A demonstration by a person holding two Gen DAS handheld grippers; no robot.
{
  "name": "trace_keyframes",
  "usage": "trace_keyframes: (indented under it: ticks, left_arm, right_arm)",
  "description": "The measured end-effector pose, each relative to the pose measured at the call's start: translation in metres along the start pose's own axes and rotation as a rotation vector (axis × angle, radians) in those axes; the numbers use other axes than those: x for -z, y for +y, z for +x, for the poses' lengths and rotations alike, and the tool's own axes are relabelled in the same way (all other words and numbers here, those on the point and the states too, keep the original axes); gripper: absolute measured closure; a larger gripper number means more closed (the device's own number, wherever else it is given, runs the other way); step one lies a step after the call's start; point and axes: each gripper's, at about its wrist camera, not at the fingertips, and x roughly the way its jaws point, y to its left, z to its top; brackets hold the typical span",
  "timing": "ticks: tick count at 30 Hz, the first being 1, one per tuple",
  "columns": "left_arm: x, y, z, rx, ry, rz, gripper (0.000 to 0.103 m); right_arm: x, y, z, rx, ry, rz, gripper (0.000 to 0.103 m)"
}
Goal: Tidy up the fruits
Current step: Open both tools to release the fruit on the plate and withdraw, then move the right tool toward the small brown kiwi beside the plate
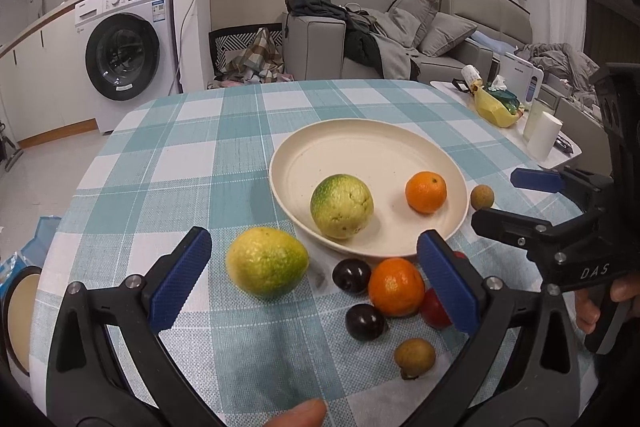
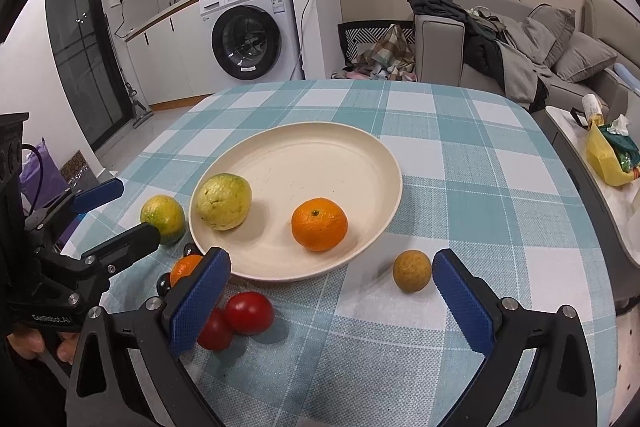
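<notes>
Between left gripper [image 1: 316, 279] jaws (agape): lime [image 1: 267, 262].

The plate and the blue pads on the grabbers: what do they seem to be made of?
Plate: likely matte plastic or a fibre composite; cream, speckled, no glaze shine. Pads: probably rubber or soft plastic, given the fine knurled, dull surface.

Plate's [image 2: 372, 247] far half free

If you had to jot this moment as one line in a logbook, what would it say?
left claw: open, empty | right claw: open, empty | plate: green-yellow citrus, orange | other fruits on the tablecloth
</notes>
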Motion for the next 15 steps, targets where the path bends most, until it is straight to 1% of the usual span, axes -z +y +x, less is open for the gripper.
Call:
trace_keyframes:
  ticks: [5,8,15]
  left_arm:
    - [0.003,-0.002,0.001,0.006,0.010,0.013,0.000]
    - [0.006,-0.002,0.003,-0.006,0.015,0.019,0.000]
    - [0.006,0.010,0.012,-0.023,0.031,-0.024,0.000]
  right_arm:
    - [0.002,0.003,0.004,-0.003,0.027,-0.014,0.000]
    - [0.003,0.001,0.006,0.024,0.033,-0.016,0.000]
    - [0.003,-0.030,0.008,0.083,0.045,0.096,0.000]
